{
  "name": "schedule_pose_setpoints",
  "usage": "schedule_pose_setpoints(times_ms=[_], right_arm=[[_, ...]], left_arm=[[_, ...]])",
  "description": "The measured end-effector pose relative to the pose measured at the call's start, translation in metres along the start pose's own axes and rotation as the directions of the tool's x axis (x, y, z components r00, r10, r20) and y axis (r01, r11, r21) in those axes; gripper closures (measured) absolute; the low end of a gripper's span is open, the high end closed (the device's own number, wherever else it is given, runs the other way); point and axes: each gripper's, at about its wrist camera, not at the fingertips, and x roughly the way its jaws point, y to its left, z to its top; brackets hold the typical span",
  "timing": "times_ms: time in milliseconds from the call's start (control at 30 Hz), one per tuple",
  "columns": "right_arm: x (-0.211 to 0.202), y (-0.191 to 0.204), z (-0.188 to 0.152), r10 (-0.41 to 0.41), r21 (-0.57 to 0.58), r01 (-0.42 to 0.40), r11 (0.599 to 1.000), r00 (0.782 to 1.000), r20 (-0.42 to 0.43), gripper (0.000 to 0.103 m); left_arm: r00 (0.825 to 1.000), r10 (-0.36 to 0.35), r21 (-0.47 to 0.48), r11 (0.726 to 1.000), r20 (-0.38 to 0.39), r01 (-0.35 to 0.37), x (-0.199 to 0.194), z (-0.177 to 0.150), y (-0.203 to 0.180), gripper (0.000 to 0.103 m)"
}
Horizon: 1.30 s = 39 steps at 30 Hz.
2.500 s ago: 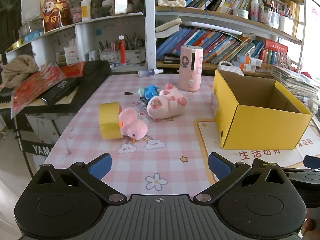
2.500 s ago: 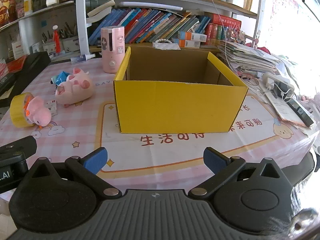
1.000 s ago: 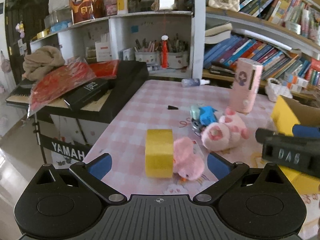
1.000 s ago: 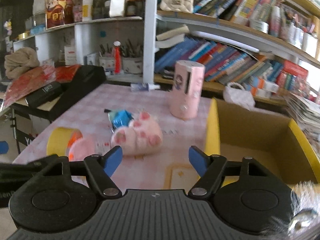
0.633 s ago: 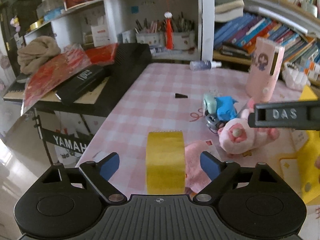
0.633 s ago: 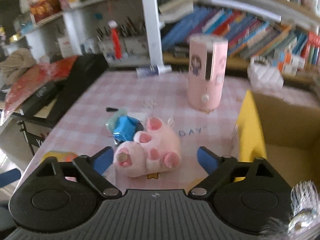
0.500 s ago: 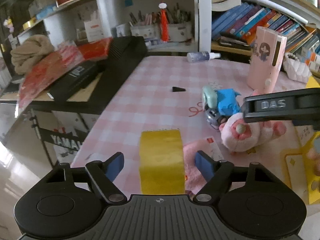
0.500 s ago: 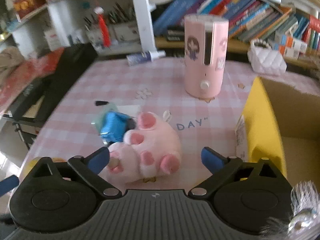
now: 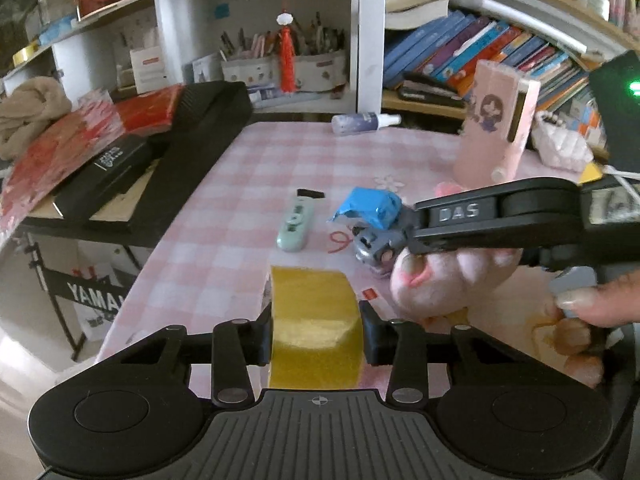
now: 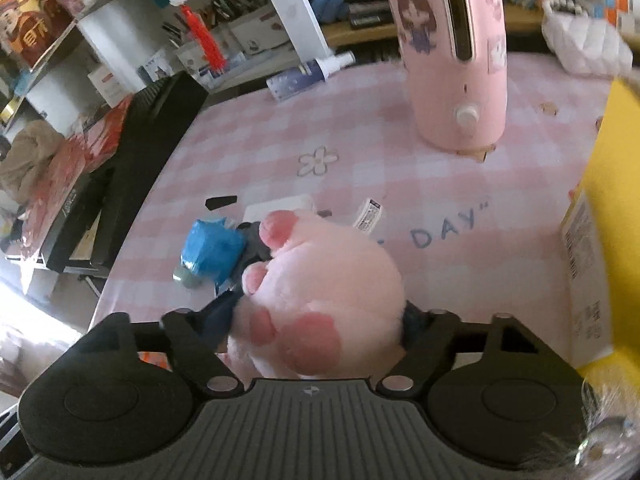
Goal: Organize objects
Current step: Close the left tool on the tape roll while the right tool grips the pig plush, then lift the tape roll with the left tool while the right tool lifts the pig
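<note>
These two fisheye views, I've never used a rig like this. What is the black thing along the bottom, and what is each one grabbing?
There is no robot arm: a person holds a two-finger gripper in each hand, and each camera sits on its gripper and looks along the fingers. The black shape at the bottom is the gripper's own body.

Left view: the left gripper is closing on a yellow tape roll, pads at both its sides. The black bar marked DAS is the right gripper seen from the side, with the hand holding it.

Right view: the right gripper is closing around a pink plush. On the checked table also lie a blue toy, a spray bottle, a pink canister and a yellow box.
</note>
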Motion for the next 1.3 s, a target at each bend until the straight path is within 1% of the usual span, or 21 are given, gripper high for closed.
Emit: schedule_pose_setpoints(times_ms=[100, 200, 267, 300, 367, 433, 500, 567, 600, 667, 700, 767, 867, 900, 967, 1000, 1033, 1067, 1133, 1200, 1300], right_arm=[[-0.031, 0.0, -0.003, -0.035, -0.056, 0.04, 0.998, 0.994, 0.1, 0.031], [-0.064, 0.002, -0.01, -0.081, -0.123, 0.108, 0.986, 0.975, 0.209, 0.03], [-0.079, 0.0, -0.015, -0.105, -0.153, 0.146, 0.977, 0.964, 0.246, 0.03], [-0.086, -0.001, -0.019, -0.119, -0.159, 0.164, 0.974, 0.959, 0.258, 0.029], [-0.095, -0.004, -0.027, -0.134, -0.161, 0.181, 0.97, 0.954, 0.268, 0.03], [-0.102, -0.007, -0.033, -0.139, -0.157, 0.186, 0.97, 0.953, 0.268, 0.03], [-0.107, -0.009, -0.04, -0.148, -0.152, 0.194, 0.969, 0.951, 0.271, 0.03], [-0.108, -0.008, -0.045, -0.156, -0.15, 0.201, 0.968, 0.95, 0.27, 0.03], [-0.11, -0.008, -0.048, -0.158, -0.148, 0.203, 0.968, 0.95, 0.269, 0.03], [-0.113, -0.006, -0.052, -0.162, -0.144, 0.207, 0.968, 0.948, 0.273, 0.03], [-0.114, -0.006, -0.054, -0.165, -0.141, 0.21, 0.968, 0.947, 0.274, 0.03], [-0.116, -0.005, -0.058, -0.168, -0.137, 0.211, 0.968, 0.948, 0.27, 0.03], [-0.119, -0.002, -0.064, -0.165, -0.137, 0.207, 0.969, 0.949, 0.269, 0.03], [-0.121, 0.0, -0.066, -0.162, -0.139, 0.205, 0.969, 0.949, 0.27, 0.03], [-0.125, 0.002, -0.069, -0.159, -0.145, 0.206, 0.968, 0.947, 0.28, 0.03], [-0.129, 0.003, -0.071, -0.157, -0.149, 0.206, 0.967, 0.945, 0.287, 0.03], [-0.132, 0.004, -0.072, -0.156, -0.152, 0.208, 0.966, 0.943, 0.295, 0.03], [-0.135, 0.004, -0.074, -0.157, -0.154, 0.211, 0.965, 0.94, 0.303, 0.029], [-0.141, 0.003, -0.077, -0.16, -0.151, 0.215, 0.965, 0.937, 0.31, 0.029], [-0.146, 0.001, -0.079, -0.162, -0.145, 0.215, 0.966, 0.936, 0.311, 0.029], [-0.155, 0.0, -0.085, -0.163, -0.139, 0.216, 0.966, 0.933, 0.32, 0.029]], left_arm=[[0.999, -0.031, -0.026, 0.999, 0.029, 0.032, -0.012, 0.001, 0.001, 0.064], [0.996, -0.06, -0.035, 0.997, 0.072, 0.063, -0.025, 0.003, 0.0, 0.064], [0.993, -0.066, -0.029, 0.997, 0.1, 0.069, -0.03, 0.005, 0.001, 0.064], [0.993, -0.052, -0.032, 0.998, 0.11, 0.056, -0.031, 0.005, 0.003, 0.064], [0.994, -0.017, -0.049, 0.999, 0.112, 0.022, -0.033, 0.007, 0.01, 0.064], [0.995, 0.038, -0.03, 0.999, 0.096, -0.035, -0.03, 0.007, 0.013, 0.065], [0.998, 0.048, 0.006, 0.999, 0.048, -0.049, -0.022, 0.002, 0.013, 0.065], [0.999, 0.04, 0.004, 0.999, 0.025, -0.041, -0.021, -0.004, 0.013, 0.064], [0.998, 0.05, 0.009, 0.999, 0.03, -0.05, -0.023, -0.007, 0.013, 0.064], [0.994, 0.103, 0.011, 0.995, 0.044, -0.104, -0.025, -0.009, 0.02, 0.065], [0.992, 0.116, 0.002, 0.993, 0.044, -0.116, -0.026, -0.009, 0.024, 0.065], [0.993, 0.098, -0.006, 0.995, 0.066, -0.098, -0.035, -0.01, 0.028, 0.065], [0.99, 0.034, 0.028, 0.999, 0.135, -0.038, -0.053, -0.011, 0.018, 0.064], [0.989, 0.03, 0.028, 0.999, 0.148, -0.034, -0.057, -0.009, 0.018, 0.064], [0.984, 0.066, 0.017, 0.997, 0.164, -0.07, -0.061, -0.006, 0.023, 0.064], [0.979, 0.096, 0.015, 0.995, 0.177, -0.1, -0.063, -0.004, 0.028, 0.064], [0.975, 0.106, 0.01, 0.994, 0.195, -0.11, -0.067, -0.003, 0.031, 0.064], [0.972, 0.095, 0.001, 0.995, 0.214, -0.098, -0.073, -0.002, 0.032, 0.064], [0.966, 0.04, -0.018, 0.999, 0.257, -0.037, -0.085, 0.001, 0.032, 0.064], [0.953, -0.015, -0.02, 1.0, 0.301, 0.022, -0.097, 0.002, 0.03, 0.064], [0.946, -0.041, -0.058, 0.996, 0.321, 0.062, -0.103, 0.004, 0.039, 0.064]])
